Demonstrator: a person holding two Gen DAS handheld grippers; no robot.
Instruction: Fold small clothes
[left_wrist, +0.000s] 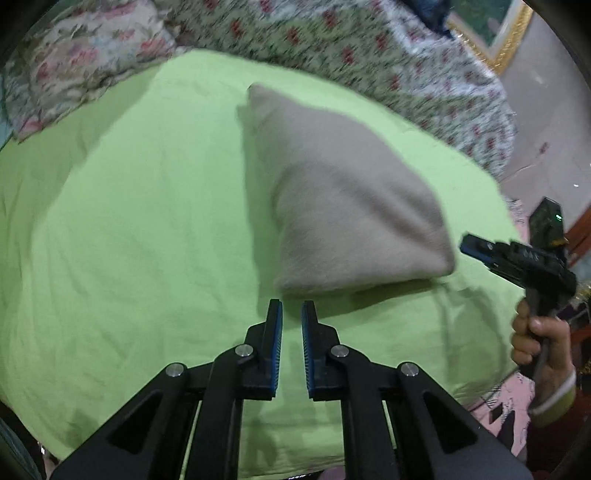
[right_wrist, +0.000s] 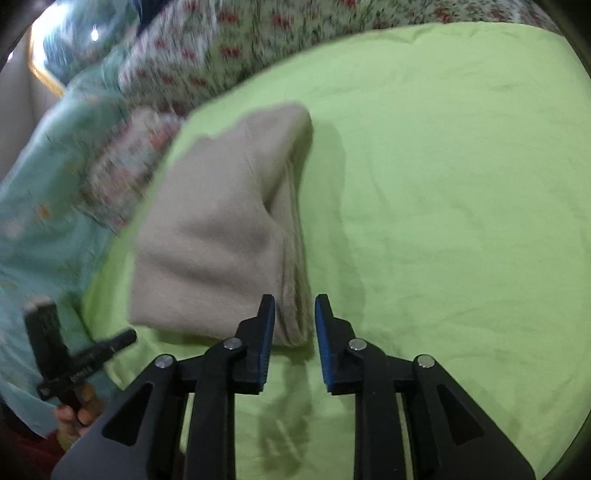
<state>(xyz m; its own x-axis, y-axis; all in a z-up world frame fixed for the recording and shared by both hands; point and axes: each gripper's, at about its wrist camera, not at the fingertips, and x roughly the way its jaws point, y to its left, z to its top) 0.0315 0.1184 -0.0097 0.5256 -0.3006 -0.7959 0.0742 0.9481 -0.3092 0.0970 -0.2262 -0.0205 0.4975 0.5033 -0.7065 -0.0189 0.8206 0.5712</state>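
spread wide across both views, a lime-green sheet (left_wrist: 129, 221), wrinkled and bare apart from one item. heaped along its far edge, a floral quilt (left_wrist: 332, 40) with red flowers, and a paler floral pillow (left_wrist: 74, 62) at the far left in the left wrist view. beyond that, top right, the corner of a gilt picture frame (left_wrist: 506, 40).

lying near the middle of the sheet, a beige folded cloth (left_wrist: 343, 192), thick and soft, roughly triangular from the left wrist camera; seen from the right wrist camera (right_wrist: 207, 236), stacked layers showing along the edge nearest the right-hand finger tips.

low in the left wrist view, the left gripper (left_wrist: 291, 308), black with blue pads, set to a narrow gap, holding nothing, tips just short of the cloth's near corner and apart from it.

low in the right wrist view, the right gripper (right_wrist: 294, 302), parted a little wider, nothing clamped, tips straddling the cloth's layered near edge; whether touching it, cannot tell.

at the right edge of the left wrist view, the right hand (left_wrist: 535, 339) wrapped around its gripper's handle, blurred.
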